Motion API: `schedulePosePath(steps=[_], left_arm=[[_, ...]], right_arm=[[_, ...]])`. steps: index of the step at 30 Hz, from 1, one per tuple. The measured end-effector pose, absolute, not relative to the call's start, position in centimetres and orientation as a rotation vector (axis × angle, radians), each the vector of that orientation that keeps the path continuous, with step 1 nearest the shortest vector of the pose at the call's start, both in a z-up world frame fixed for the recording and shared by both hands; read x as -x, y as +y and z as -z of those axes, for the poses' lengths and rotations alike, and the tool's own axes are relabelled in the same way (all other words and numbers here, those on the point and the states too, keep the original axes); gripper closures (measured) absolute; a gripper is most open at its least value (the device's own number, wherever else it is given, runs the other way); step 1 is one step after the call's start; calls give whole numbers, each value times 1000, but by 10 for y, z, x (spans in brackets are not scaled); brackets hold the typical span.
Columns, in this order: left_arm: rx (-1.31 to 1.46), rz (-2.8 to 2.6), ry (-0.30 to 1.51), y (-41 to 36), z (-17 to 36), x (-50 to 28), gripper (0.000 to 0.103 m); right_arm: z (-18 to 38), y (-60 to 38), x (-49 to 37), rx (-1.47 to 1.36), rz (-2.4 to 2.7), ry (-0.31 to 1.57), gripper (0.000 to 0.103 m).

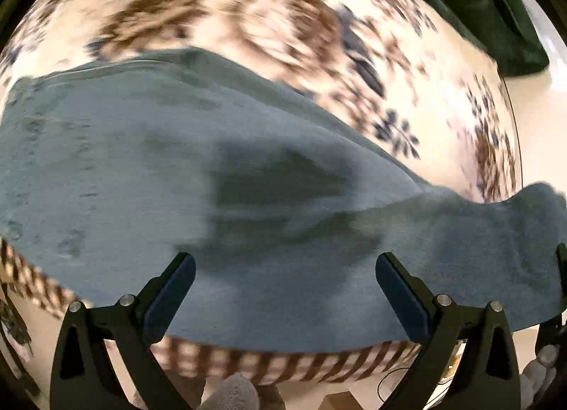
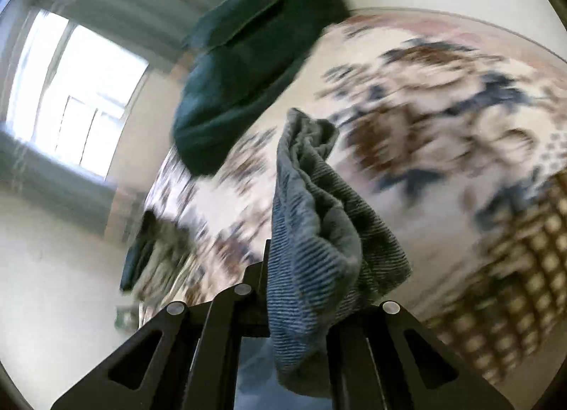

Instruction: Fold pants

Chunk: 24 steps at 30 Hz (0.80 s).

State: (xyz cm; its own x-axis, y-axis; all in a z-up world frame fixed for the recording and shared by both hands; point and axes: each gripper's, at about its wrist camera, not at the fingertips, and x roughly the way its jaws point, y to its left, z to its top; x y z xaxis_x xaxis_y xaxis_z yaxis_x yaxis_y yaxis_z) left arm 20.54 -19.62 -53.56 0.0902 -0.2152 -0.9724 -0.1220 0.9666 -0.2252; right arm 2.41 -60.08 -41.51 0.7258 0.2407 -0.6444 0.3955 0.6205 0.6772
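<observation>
Pinching a bunched end of the blue-grey pants (image 2: pixel 312 232) lifted off the floral bedspread (image 2: pixel 443 98), right gripper (image 2: pixel 301 289) risks slippage; left gripper (image 1: pixel 283 289), jaws spread, hovers above the flat part, pinning nothing.

Grey-blue ribbed pants (image 1: pixel 149 176), brown-and-navy floral cream bedspread (image 1: pixel 248 12), dark green cushion (image 2: pixel 248 66).

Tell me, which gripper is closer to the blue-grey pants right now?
Right. The right gripper is shut on a bunched fold of the pants, lifting it. The left gripper hangs open just above the pants, apparently not touching.
</observation>
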Motion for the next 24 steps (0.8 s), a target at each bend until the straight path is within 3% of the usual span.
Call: schedulePosePath(steps=[6, 12, 14, 16, 18, 22, 24], left_arm=[[344, -60, 1468, -110, 511, -180, 0], [373, -191, 1462, -29, 529, -175, 0], [388, -225, 1462, -8, 535, -173, 0], [398, -244, 1456, 6, 536, -171, 0], [403, -255, 1451, 17, 533, -169, 0], [439, -212, 1434, 15, 527, -177, 0], [450, -156, 1421, 1, 524, -187, 0]], right_arm=[[456, -457, -68, -808, -72, 947, 96], [536, -313, -82, -611, -197, 1173, 96], [551, -287, -79, -515, -196, 1225, 88], [557, -263, -79, -429, -206, 1286, 60], [549, -255, -83, -428, -286, 1316, 47], [520, -275, -79, -527, -348, 1322, 25], [510, -308, -74, -524, -248, 1321, 22]])
